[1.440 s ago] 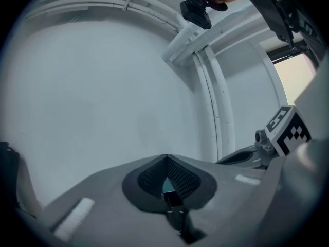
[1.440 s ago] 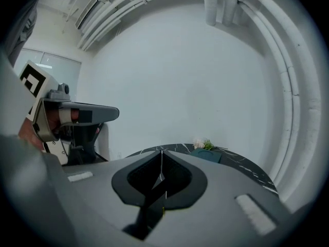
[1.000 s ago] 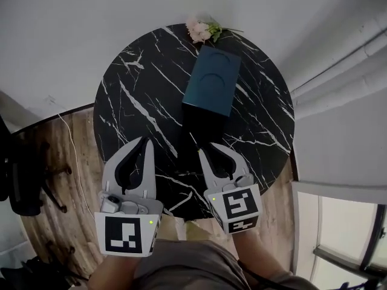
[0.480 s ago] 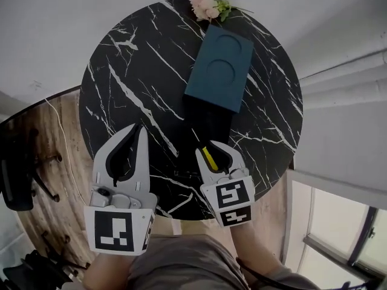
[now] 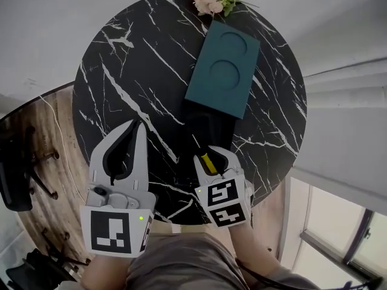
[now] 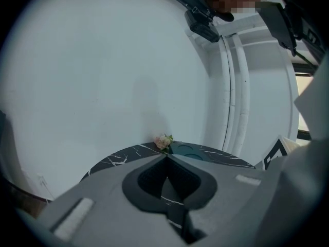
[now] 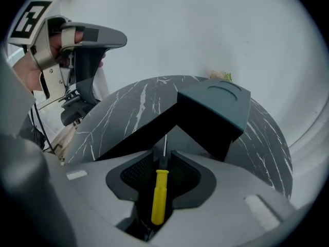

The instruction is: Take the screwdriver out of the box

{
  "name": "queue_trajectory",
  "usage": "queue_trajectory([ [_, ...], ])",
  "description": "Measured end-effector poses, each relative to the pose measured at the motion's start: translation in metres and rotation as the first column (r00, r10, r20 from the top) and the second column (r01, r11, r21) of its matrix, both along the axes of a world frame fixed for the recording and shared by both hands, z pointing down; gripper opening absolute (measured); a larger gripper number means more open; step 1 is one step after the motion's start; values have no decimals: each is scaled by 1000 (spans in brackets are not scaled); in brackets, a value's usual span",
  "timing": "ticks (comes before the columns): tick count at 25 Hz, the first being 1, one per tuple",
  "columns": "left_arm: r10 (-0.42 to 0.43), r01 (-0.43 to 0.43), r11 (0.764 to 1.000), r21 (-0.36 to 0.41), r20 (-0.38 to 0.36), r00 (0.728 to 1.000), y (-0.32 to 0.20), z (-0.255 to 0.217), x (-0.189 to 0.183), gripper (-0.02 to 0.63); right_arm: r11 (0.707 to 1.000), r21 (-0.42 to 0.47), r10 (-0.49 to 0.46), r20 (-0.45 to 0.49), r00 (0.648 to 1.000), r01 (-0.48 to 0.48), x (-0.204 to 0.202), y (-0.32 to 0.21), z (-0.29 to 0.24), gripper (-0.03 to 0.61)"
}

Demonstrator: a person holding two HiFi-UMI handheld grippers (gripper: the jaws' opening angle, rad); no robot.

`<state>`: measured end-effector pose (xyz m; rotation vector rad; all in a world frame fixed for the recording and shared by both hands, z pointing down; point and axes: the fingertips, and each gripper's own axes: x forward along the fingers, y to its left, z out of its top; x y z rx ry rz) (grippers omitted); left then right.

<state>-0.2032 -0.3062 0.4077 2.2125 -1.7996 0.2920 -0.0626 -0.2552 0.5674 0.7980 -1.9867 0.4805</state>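
Observation:
A teal box (image 5: pixel 222 70) lies on the round black marble table (image 5: pixel 133 71), its dark open end facing me. The yellow-handled screwdriver (image 5: pixel 207 162) lies outside the box, its thin shaft pointing at that opening. My right gripper (image 5: pixel 210 154) is tipped down over it and its jaws have just been opening. In the right gripper view the yellow handle (image 7: pixel 160 197) sits between the pads of the right gripper (image 7: pixel 163 156) with a gap on each side. My left gripper (image 5: pixel 138 124) hovers over the table's left front, its tips together and nothing in it; its own view shows the left gripper (image 6: pixel 167 157) the same.
A small bunch of pink flowers (image 5: pixel 208 2) lies at the table's far edge behind the box. The table's front rim (image 5: pixel 181 213) runs just under both grippers. Wooden floor (image 5: pixel 54 132) and a black chair base (image 5: pixel 15 174) are at left, white wall pipes (image 5: pixel 344 71) at right.
The right gripper has sunk and tipped down toward the table, and its jaws have spread, showing the yellow screwdriver between them. The left gripper has come lower and nearer the front edge.

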Motion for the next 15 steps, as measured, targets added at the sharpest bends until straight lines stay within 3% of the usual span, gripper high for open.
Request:
queue_trajectory([
  [8, 16, -16, 1000, -24, -37, 999, -15, 9, -1, 0, 993, -117, -39, -118, 992, 25, 1, 5, 15, 129],
  [15, 25, -27, 999, -31, -67, 997, -28, 14, -7, 0, 987, -153, -85, -222, 971, 52, 4, 7, 24, 106],
])
